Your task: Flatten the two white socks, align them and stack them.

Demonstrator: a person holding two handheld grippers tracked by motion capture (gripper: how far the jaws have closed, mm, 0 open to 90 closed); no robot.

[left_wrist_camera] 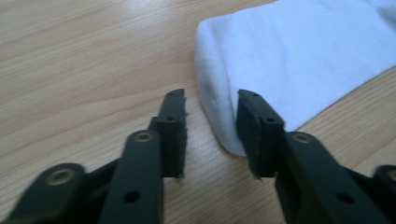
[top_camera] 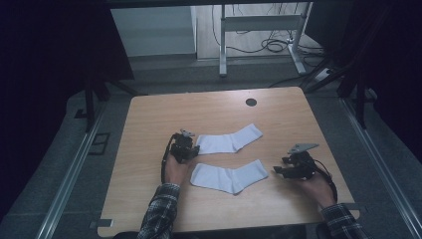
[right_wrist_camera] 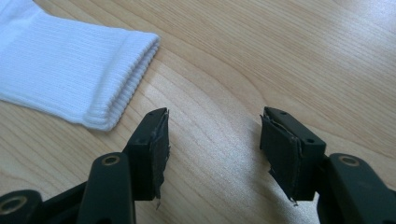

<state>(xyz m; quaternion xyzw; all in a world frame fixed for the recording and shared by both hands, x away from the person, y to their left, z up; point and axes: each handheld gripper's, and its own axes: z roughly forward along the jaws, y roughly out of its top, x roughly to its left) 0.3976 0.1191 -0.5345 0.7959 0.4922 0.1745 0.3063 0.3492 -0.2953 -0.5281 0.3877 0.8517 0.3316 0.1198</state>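
black jaws of the left gripper, part open, straddle the far white cotton sock's toe edge, seemingly poised to pinch it; right gripper waits empty, half open.

A light wooden bench carried two white socks. The far sock lay near the centre; the near sock lay just beside it at six o'clock. A dark round hole sat at twelve o'clock.
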